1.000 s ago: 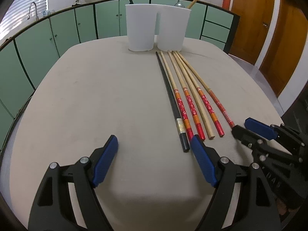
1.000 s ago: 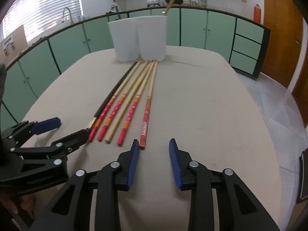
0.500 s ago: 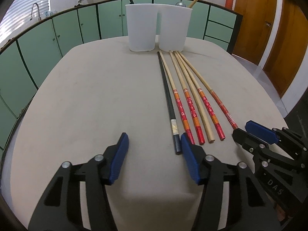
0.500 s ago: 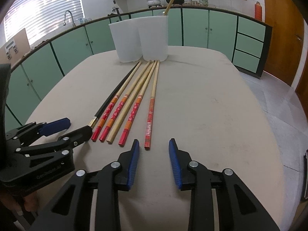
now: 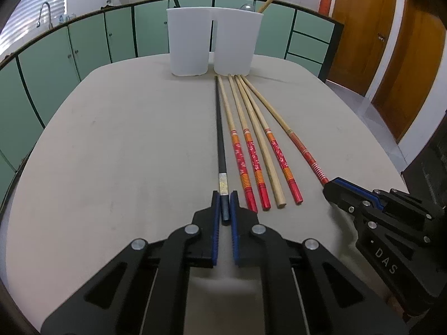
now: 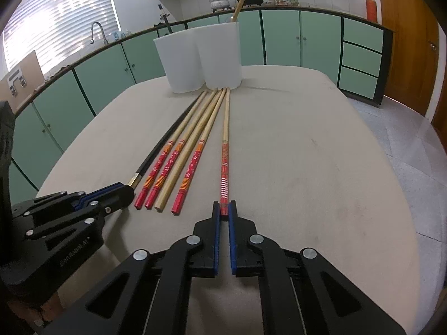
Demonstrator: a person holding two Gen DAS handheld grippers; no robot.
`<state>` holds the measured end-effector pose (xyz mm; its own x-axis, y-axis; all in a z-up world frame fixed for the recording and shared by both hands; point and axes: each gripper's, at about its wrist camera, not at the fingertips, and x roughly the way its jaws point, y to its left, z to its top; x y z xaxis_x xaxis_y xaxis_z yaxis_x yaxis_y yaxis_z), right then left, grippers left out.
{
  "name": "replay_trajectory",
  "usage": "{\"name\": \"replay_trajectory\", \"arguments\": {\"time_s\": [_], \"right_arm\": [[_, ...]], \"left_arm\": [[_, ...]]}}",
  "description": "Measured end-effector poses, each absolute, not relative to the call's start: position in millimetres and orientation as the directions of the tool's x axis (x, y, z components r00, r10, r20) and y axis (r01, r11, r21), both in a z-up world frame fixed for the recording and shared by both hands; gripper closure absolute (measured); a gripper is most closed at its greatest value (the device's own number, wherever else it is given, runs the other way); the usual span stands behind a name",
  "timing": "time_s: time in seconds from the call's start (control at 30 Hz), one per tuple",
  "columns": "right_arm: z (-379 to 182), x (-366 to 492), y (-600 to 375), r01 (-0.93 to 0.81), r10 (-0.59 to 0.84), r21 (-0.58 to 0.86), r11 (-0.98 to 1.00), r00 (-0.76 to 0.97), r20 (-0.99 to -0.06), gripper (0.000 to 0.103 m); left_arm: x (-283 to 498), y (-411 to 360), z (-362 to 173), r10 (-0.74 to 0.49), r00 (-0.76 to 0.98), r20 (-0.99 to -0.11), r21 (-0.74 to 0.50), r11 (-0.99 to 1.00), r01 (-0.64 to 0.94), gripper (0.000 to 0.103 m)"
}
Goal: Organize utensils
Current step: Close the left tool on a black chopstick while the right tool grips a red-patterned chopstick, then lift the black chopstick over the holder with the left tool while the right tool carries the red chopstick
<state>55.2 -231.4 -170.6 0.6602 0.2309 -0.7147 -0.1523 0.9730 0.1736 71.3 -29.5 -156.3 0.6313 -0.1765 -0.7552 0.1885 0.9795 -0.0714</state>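
Several chopsticks lie side by side on the beige table (image 5: pixel 111 153), tips toward two white cups (image 5: pixel 212 44). My left gripper (image 5: pixel 224 205) is shut on the near end of the black chopstick (image 5: pixel 220 134), the leftmost one. My right gripper (image 6: pixel 224 209) is shut on the near end of the red striped chopstick (image 6: pixel 225 156), the rightmost one. Both sticks still rest on the table. Between them lie red-handled chopsticks (image 5: pixel 252 162) and a plain wooden one (image 5: pixel 265 156). The left cup (image 6: pixel 178 61) holds a black stick, the right cup (image 6: pixel 220 55) a wooden one.
Green cabinets (image 5: pixel 83 44) curve around behind the table, with a sink tap (image 6: pixel 97 30) at the left and pots on the counter. Wooden doors (image 5: pixel 391 42) stand at the right. Each gripper shows in the other's view, my right one (image 5: pixel 329 191) and my left one (image 6: pixel 123 195).
Both grippers went from open to shut. The left moved forward and closed on the black chopstick's end. The right closed on the red striped chopstick's end.
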Motion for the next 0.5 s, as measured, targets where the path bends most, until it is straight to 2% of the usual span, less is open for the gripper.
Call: {"name": "replay_trajectory", "arguments": {"time_s": [0.2, 0.5], "right_arm": [[-154.9, 49.7, -236.8, -0.162, 0.223, 0.153, 0.975, 0.687, -0.692, 0.097], [-110.3, 43.3, -250.8, -0.170, 0.227, 0.150, 0.974, 0.758, -0.612, 0.097]], "left_arm": [[66.6, -26.1, -137.9, -0.159, 0.656, -0.738, -0.041, 0.981, 0.192, 0.097], [58.2, -21.5, -84.3, -0.166, 0.747, -0.644, -0.015, 0.979, 0.204, 0.097]]}}
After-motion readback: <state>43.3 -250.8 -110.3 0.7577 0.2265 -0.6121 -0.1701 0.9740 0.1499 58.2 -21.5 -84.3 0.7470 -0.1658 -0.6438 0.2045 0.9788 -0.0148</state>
